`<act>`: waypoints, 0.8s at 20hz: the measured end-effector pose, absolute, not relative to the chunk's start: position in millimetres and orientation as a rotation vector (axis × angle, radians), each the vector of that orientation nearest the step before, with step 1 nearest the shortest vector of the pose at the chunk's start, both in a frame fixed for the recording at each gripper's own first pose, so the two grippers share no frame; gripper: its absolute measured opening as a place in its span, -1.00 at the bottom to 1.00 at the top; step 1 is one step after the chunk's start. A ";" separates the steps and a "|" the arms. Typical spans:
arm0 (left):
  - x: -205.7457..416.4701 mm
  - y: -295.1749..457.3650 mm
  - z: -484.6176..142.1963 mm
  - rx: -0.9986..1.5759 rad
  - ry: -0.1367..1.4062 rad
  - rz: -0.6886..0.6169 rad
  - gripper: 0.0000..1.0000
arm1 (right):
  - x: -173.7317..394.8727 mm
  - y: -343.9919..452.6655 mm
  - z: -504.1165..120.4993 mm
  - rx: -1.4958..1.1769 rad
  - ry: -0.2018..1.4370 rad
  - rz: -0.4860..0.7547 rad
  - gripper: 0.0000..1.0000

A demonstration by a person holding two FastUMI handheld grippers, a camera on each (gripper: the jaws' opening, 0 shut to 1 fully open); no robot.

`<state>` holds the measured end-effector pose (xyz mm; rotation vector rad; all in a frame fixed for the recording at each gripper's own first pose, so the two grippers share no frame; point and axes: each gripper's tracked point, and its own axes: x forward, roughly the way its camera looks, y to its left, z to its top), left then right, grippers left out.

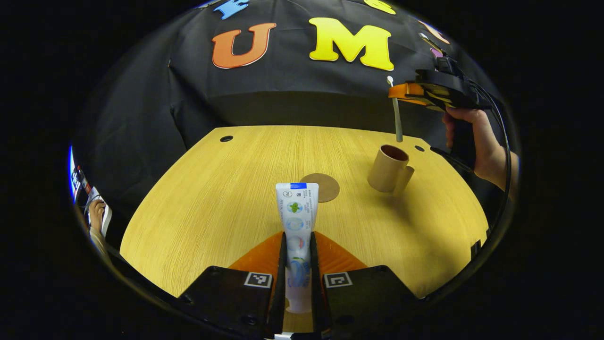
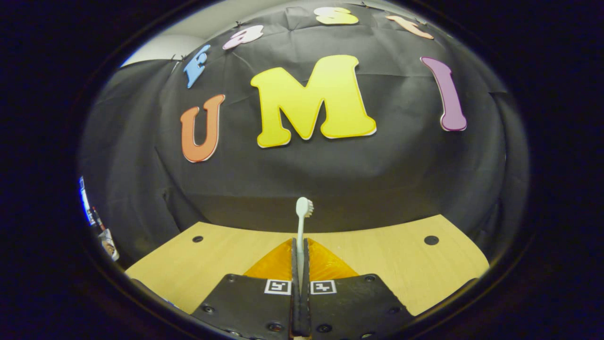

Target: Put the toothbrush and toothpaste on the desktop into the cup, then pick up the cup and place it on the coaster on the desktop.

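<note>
The right claw pinches the toothbrush upright above the cup; the left claw clamps the toothpaste. An off-centre drop could tip the cup.

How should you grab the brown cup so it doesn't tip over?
Probably by its rim: one finger inside, one outside the cup, coming down from above on the side away from its handle. It stands upright with its mouth open, and the toothbrush held by the right gripper hangs just above that mouth.
</note>
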<state>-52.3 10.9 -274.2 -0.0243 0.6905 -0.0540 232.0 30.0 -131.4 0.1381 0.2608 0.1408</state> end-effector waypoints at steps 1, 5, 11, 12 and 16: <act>-49.9 12.7 -276.8 -0.017 0.697 -0.053 -0.48 | 235.7 28.0 -135.2 0.138 0.259 0.135 -1.00; -42.6 16.3 -281.9 -0.007 0.715 -0.048 -0.48 | 237.9 21.9 -143.5 0.132 0.243 0.105 -1.00; -34.3 6.3 -286.5 -0.002 0.718 -0.075 -0.48 | 192.1 22.2 -166.1 0.058 0.254 0.115 -0.30; -32.3 2.3 -282.6 -0.001 0.706 -0.086 -0.48 | 185.5 22.8 -171.0 0.053 0.263 0.118 -0.06; -7.3 -22.2 -253.7 0.006 0.591 -0.148 -0.48 | 168.4 11.2 -162.2 0.062 0.262 0.106 0.42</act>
